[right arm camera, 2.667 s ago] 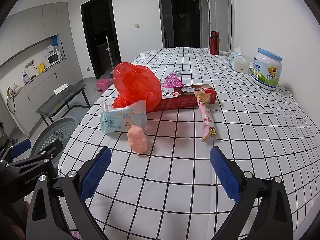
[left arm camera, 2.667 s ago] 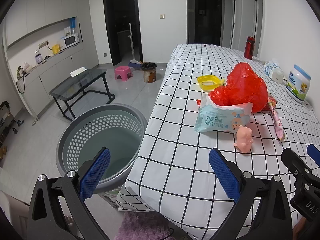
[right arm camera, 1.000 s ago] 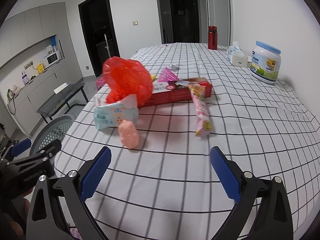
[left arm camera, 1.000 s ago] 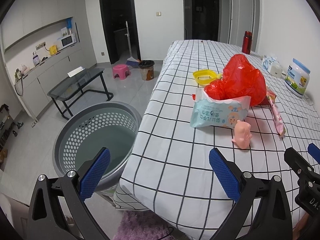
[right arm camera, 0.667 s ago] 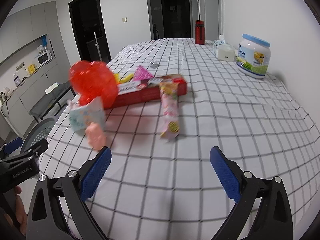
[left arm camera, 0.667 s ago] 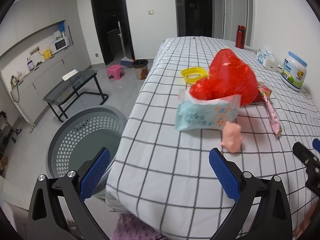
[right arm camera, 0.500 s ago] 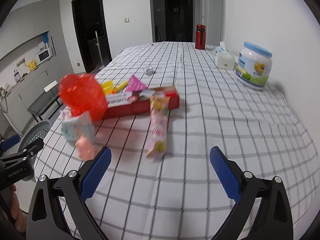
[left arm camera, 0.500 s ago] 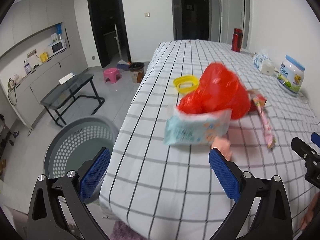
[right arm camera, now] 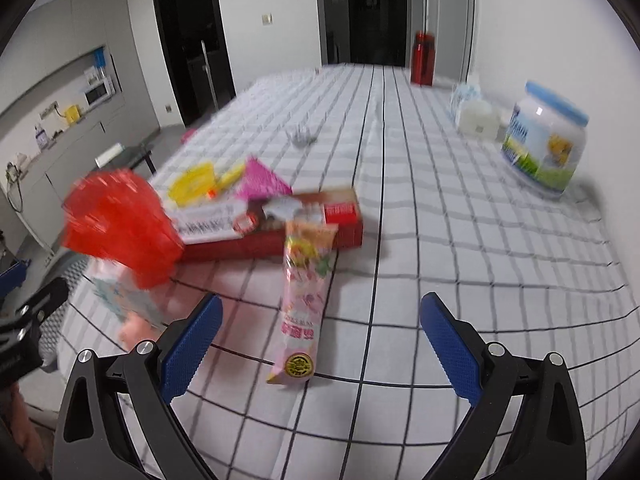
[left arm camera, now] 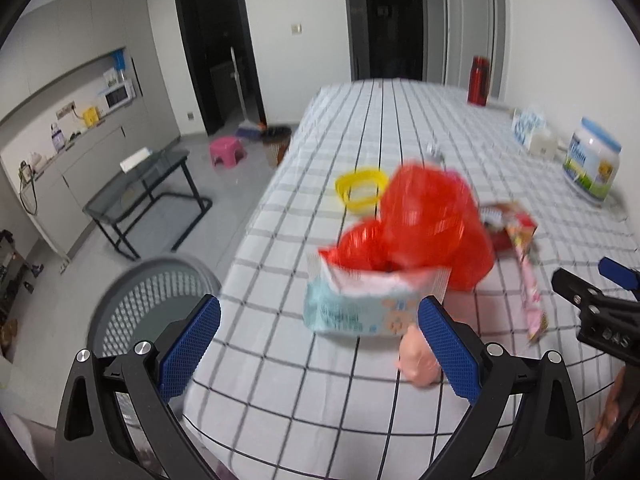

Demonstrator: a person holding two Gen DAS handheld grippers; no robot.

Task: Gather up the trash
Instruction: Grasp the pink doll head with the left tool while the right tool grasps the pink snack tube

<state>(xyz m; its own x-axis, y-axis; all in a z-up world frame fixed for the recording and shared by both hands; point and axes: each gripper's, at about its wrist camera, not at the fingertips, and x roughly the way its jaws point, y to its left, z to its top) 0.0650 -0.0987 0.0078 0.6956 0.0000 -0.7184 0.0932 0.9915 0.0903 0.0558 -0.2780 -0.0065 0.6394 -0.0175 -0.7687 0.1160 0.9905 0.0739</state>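
Observation:
Trash lies on a checked tablecloth (left arm camera: pixel 360 120): a red plastic bag (left arm camera: pixel 428 224), a pale blue wipes pack (left arm camera: pixel 360 308), a pink toy figure (left arm camera: pixel 418 356), a long pink snack wrapper (right arm camera: pixel 304 304) and a red flat box (right arm camera: pixel 280 228). My left gripper (left arm camera: pixel 320 344) is open and empty, just short of the wipes pack. My right gripper (right arm camera: pixel 316 344) is open and empty, its fingers to either side of the near end of the pink wrapper. A grey perforated basket (left arm camera: pixel 152 300) stands on the floor left of the table.
A yellow ring lid (left arm camera: pixel 362 190), a pink wrapper (right arm camera: pixel 260 180), a blue-lidded white jar (right arm camera: pixel 546 140), a tissue pack (right arm camera: pixel 472 108) and a red bottle (right arm camera: pixel 424 58) are further back on the table. A glass side table (left arm camera: pixel 148 188) stands on the left.
Both grippers have moved forward and to the right over the table. The trash now sits closer in both views. The basket has slid to the lower left of the left view.

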